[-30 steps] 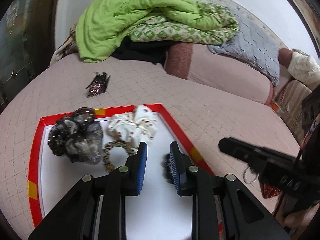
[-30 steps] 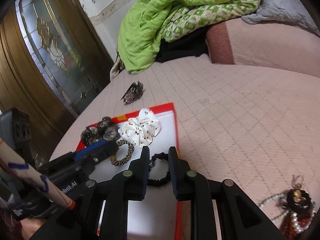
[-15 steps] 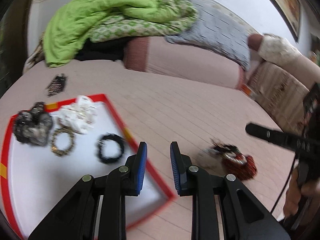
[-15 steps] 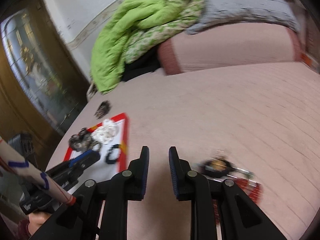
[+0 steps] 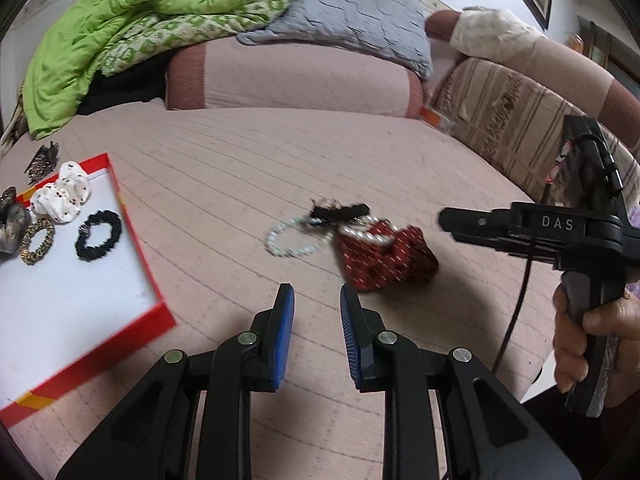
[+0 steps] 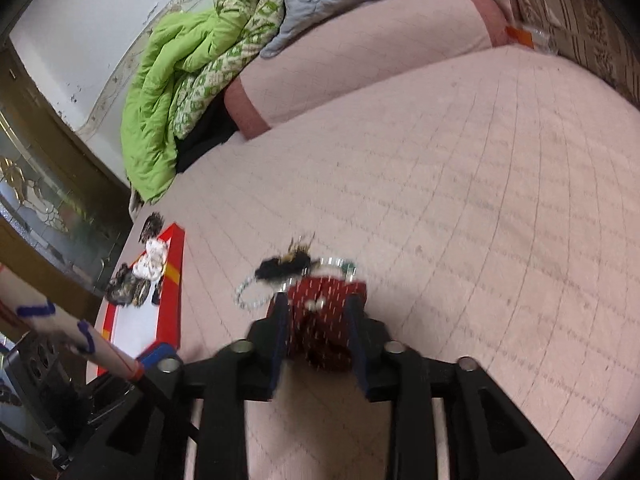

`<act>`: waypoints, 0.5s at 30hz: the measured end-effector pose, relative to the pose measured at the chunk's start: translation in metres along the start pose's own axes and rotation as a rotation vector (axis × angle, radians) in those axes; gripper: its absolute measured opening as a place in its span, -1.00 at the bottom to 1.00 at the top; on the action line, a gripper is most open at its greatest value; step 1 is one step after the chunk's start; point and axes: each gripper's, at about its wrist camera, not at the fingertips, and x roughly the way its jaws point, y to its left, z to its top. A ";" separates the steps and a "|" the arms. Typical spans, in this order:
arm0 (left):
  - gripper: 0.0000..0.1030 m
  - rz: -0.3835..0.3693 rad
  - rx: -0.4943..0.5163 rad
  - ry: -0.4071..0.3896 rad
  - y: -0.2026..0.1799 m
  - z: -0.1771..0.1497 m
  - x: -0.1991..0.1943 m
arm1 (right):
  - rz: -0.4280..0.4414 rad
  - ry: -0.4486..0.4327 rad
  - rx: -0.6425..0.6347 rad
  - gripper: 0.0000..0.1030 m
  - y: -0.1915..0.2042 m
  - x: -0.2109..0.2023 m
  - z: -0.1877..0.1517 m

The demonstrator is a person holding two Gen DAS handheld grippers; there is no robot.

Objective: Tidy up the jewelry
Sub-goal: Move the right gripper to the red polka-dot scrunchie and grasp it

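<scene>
Right, left wrist view first: the left gripper hangs over bare quilted bedcover, jaws at a narrow gap with nothing between the blue pads. Ahead and a bit right lies the loose pile: a red scrunchie with white flecks, a pearl bracelet touching its left side, and a black hair clip lying across the top of both. The right gripper comes in from the right, near the red scrunchie but apart from it in this view. Over on the left, the red-rimmed tray already holds a black scrunchie, a leopard one, a white dotted one and a dark shiny one at the edge.

Right wrist view, blurry: the right gripper has just been opening its jaws, and the red scrunchie sits between them. Whether the pads press on the fabric I cannot tell through the blur. The pearl bracelet and black hair clip lie just beyond the fingertips.

Handling, my guess: the scrunchie is soft, light and squashy, so pinching the bunched fabric anywhere should do. Risk is the bracelet or clip snagging and dragging along. The pearls look slippery and hard, better gripped across the strand.
</scene>
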 end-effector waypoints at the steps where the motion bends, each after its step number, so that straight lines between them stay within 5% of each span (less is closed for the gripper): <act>1: -0.56 -0.001 0.001 0.004 -0.003 -0.002 0.000 | 0.008 0.009 0.003 -0.03 0.001 0.002 -0.003; 10: -0.53 0.007 -0.001 0.011 -0.004 -0.005 -0.005 | -0.018 0.105 -0.033 0.16 0.008 0.044 -0.008; 11: -0.52 0.008 -0.002 0.012 -0.004 -0.005 -0.005 | -0.026 0.111 -0.044 -0.01 0.009 0.048 -0.008; 12: -0.52 0.010 -0.001 0.012 -0.004 -0.005 -0.006 | -0.030 0.114 -0.055 -0.55 0.010 0.052 -0.008; 15: -0.51 0.015 0.003 0.008 -0.006 -0.006 -0.010 | -0.016 0.116 -0.084 -0.75 0.014 0.051 -0.006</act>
